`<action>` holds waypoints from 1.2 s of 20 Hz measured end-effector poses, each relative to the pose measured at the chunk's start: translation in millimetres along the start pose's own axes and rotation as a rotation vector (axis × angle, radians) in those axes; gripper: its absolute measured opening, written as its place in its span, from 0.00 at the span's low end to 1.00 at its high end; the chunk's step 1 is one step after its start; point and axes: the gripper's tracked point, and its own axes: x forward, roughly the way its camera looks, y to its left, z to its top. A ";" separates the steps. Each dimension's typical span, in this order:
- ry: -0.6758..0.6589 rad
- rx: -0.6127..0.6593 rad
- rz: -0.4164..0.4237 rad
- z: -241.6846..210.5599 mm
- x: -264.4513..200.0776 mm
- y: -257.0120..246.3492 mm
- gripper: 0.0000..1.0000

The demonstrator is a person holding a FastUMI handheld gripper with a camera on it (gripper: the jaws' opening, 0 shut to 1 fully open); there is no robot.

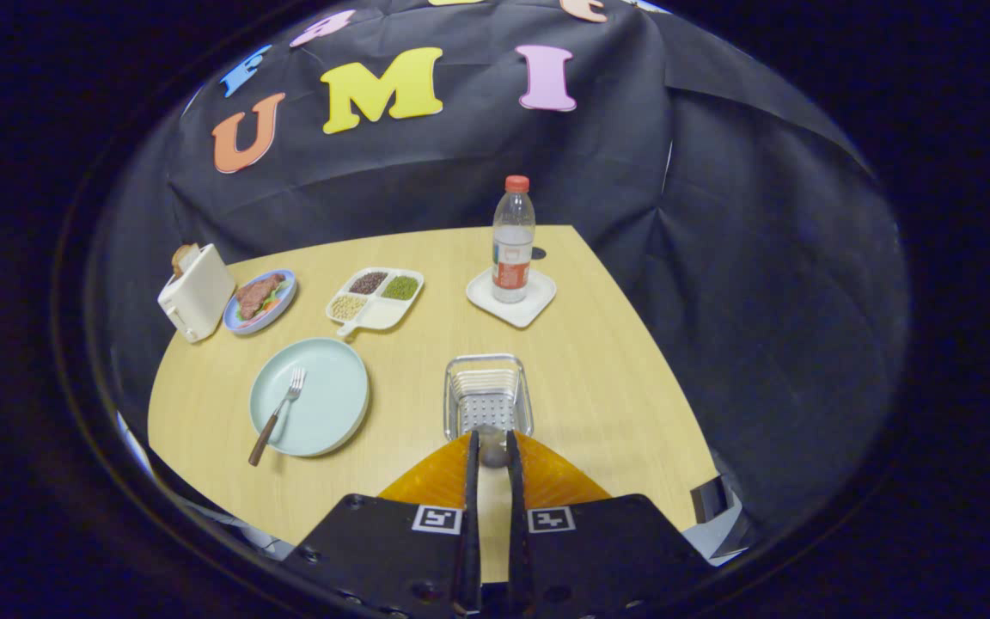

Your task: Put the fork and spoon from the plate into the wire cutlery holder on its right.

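Gripper (491,449) held high above light wooden counter (615,395), tilted down toward it, fingers drawn narrow and clamped on rounded grey end of spoon (492,456) pinched between tips. Silver wire cutlery holder (487,395) just beyond fingertips, upright. Left of holder: round pale blue plate (332,413) with wooden-handled metal fork (278,414) lying on it, handle overhanging rim. Beyond holder: clear plastic bottle with red cap (513,241) on white square coaster (512,298).

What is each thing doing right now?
gripper: fingers nearly together, pinching a small grey thing, likely the spoon
wire cutlery holder: upright, just ahead of the fingers
fork: lying on the plate
plate: holds just the fork
bottle: upright, capped, on a coaster
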 end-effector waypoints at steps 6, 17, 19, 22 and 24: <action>-0.132 -0.039 0.011 32.3 -10.8 19.5 0.59; -0.175 -0.051 0.039 54.4 -27.3 83.5 0.98; -0.159 -0.054 0.052 53.0 -26.1 100.6 0.98; -0.132 -0.067 0.053 47.8 -20.3 123.3 0.97; -0.111 -0.073 0.057 42.8 -16.7 137.9 0.97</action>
